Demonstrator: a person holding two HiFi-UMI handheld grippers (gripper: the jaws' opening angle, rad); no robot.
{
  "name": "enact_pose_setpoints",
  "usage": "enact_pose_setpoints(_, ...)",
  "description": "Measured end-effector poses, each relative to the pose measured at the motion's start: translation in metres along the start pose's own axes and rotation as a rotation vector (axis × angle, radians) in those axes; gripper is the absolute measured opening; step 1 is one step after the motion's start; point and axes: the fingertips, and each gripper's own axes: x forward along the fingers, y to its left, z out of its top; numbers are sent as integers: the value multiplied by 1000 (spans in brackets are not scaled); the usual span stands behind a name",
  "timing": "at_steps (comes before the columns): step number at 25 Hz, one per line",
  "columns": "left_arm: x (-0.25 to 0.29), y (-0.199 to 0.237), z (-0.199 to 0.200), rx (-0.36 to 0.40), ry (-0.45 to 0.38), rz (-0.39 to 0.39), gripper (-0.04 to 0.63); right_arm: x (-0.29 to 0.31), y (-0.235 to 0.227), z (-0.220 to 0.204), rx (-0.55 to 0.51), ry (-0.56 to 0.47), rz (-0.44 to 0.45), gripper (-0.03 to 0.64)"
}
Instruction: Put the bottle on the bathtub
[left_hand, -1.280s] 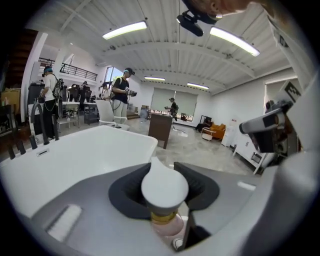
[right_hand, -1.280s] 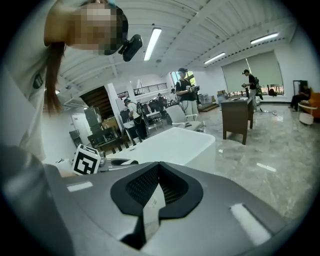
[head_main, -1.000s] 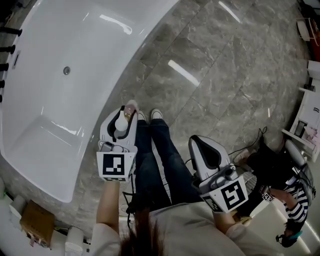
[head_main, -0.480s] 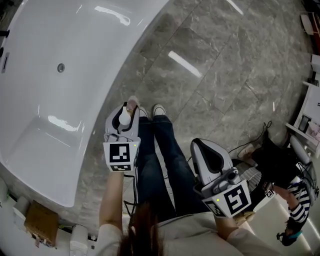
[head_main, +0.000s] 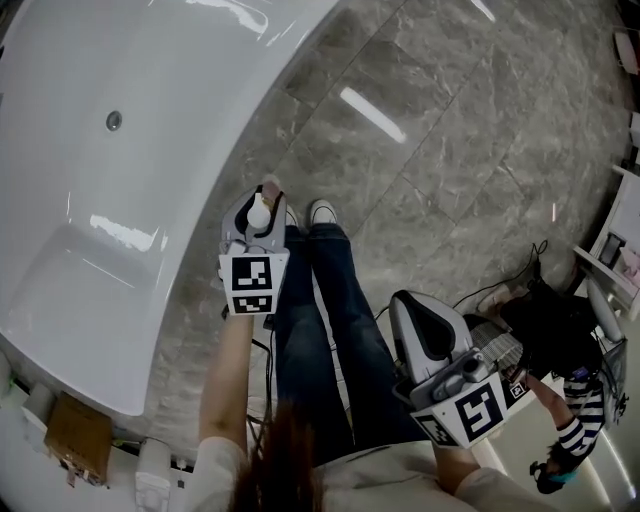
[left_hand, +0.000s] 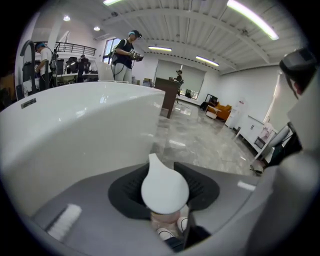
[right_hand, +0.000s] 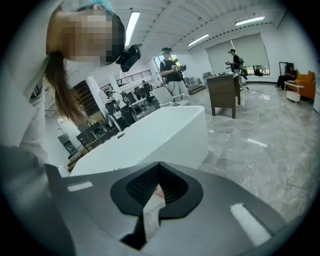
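**Head view, centre, slightly toward 9 o'clock:** left tongs (head_main: 262, 205), jaws partly apart and clamped on the bottle (head_main: 259, 213). White cap toward the marker cube (head_main: 251, 286), pinkish body toward 12 o'clock. Bottle in the air over the floor (head_main: 430, 150), not on the tub (head_main: 175, 250).

**Left gripper view:** bottle between the ribbed pads at 6 o'clock, cap foremost. Tub's white outer wall from 8 to 11 o'clock, near. Open floor from 12 to 3 o'clock.

**Head view, 5 o'clock:** right tongs (head_main: 403, 300), tips together, nothing held. Only a thin slit behind the tips in the right gripper view.

**Edges:**
- Tub's curved outer edge sweeping from 12 o'clock down to 8 o'clock.
- Left tongs just beside that edge, at its 3 o'clock side.
- Drain (head_main: 114, 120) at 10 o'clock, well inside the basin.
- Box (head_main: 70, 435) at 8 o'clock, past the tub's end.

**Room for moving:**
- Narrow strip of floor between the tub edge and the legs (head_main: 330, 300).
- Shoes (head_main: 322, 211) at the tongs' 3 o'clock.
- Wide stretch of grey marble floor from 12 to 3 o'clock, with streaks of reflected light.
- Tighter at 4 o'clock: cables (head_main: 500, 290) and another person (head_main: 575, 430) near the right tongs.
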Motion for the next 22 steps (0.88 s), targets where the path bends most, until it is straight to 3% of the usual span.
enact_pose_setpoints(22, 120, 47, -126, -115, 228, 84, 183, 40, -32, -43, 63, 80, -55, -2)
